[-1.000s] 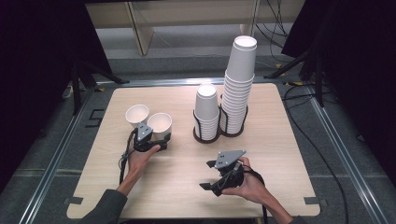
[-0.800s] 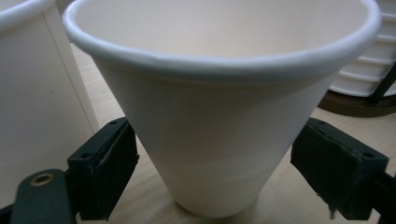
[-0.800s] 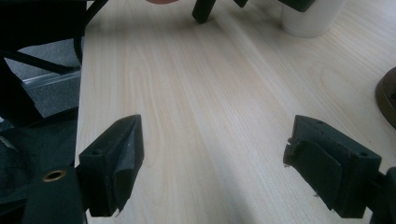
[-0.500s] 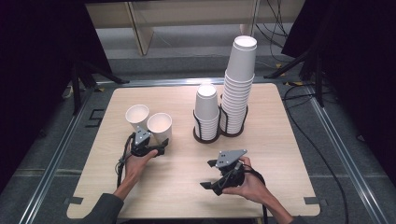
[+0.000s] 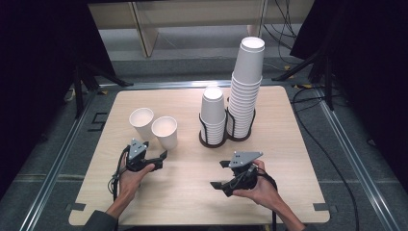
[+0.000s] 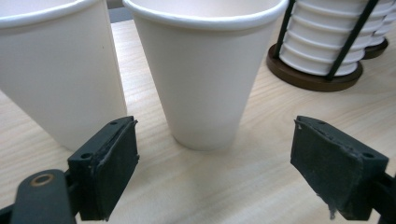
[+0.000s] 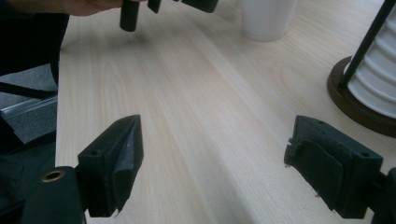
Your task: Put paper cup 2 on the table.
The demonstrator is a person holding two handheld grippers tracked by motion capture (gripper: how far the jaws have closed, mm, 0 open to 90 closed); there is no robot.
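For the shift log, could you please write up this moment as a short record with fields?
surface: wooden table
loose cups: two white paper cups, upright and open side up, left cup and right cup
holder: black wire rack with two stacks of upside-down cups, short stack, tall stack
left gripper: open, right cup just ahead of its jaws, untouched
right gripper: open, over bare table near the rack base
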